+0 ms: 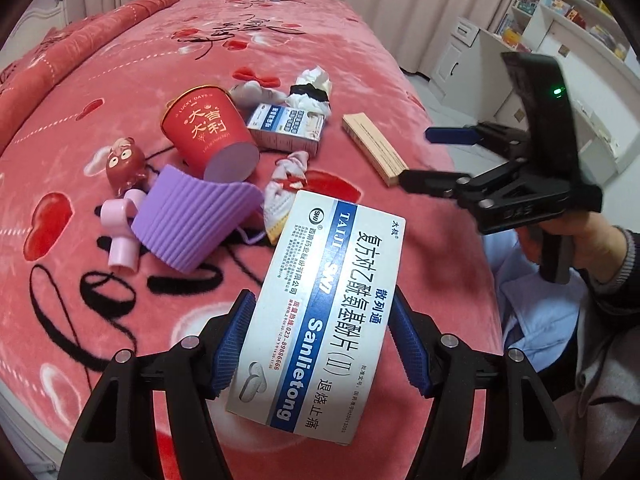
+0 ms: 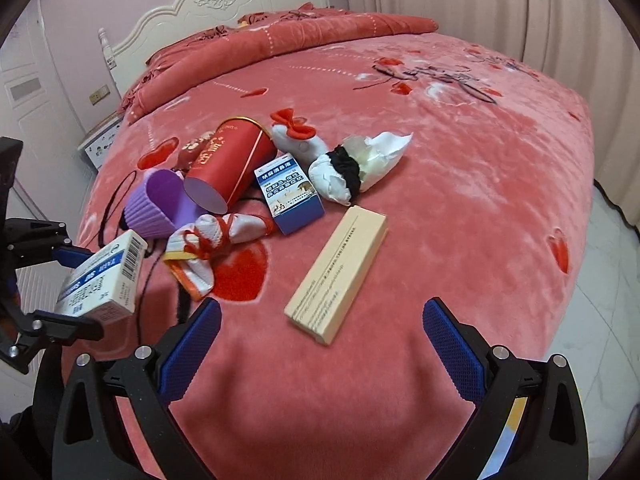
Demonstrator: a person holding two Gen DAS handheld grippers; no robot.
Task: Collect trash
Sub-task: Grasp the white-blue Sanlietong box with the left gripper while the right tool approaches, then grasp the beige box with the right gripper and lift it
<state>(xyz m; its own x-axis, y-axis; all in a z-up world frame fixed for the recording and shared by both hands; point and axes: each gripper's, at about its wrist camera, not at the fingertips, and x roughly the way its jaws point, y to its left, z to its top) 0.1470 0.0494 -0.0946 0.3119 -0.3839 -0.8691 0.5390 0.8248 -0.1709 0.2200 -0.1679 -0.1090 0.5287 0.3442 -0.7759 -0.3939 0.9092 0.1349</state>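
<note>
So far only 1 piece is lifted: across the bed (image 2: pixel 460 184) the red tube (image 2: pixel 232 168), beige box (image 2: pixel 338 276) and small blue box (image 2: pixel 290 200) remain. The left hand-held gripper (image 1: pixel 320 344) clamps the white medicine box (image 1: pixel 320 312); the right hand-held gripper (image 2: pixel 322 344) gapes wide, empty.

The left gripper (image 1: pixel 322 344) is clamped on a white medicine box (image 1: pixel 320 312), raised above the near edge of the bed (image 1: pixel 260 44). The right gripper (image 2: pixel 322 346) hangs over the bed's near edge with its jaws spread wide, nothing between its blue pads (image 2: pixel 452 350)
</note>
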